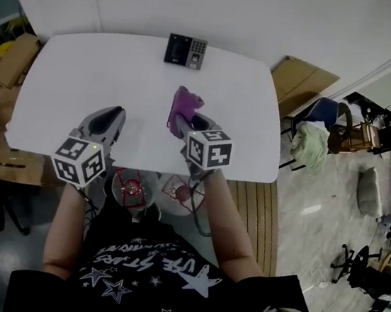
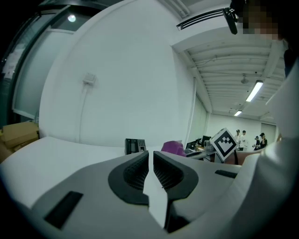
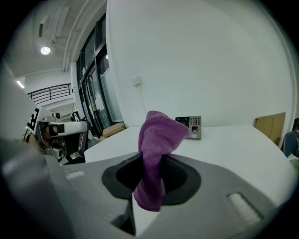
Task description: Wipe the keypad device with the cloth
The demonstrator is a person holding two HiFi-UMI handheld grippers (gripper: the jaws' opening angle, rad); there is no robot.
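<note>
A: While R gripper [image 3: 154, 172] pinches the purple cloth [image 3: 156, 140], where's the keypad device [image 1: 186, 50]?
B: Upright at far edge of white table [image 1: 84, 80]. Cloth's over table mid, well apart from it.
A: L gripper [image 2: 150, 161]?
B: Jaws pressed together, nothing btwn. Hovers over near-left side.
</note>
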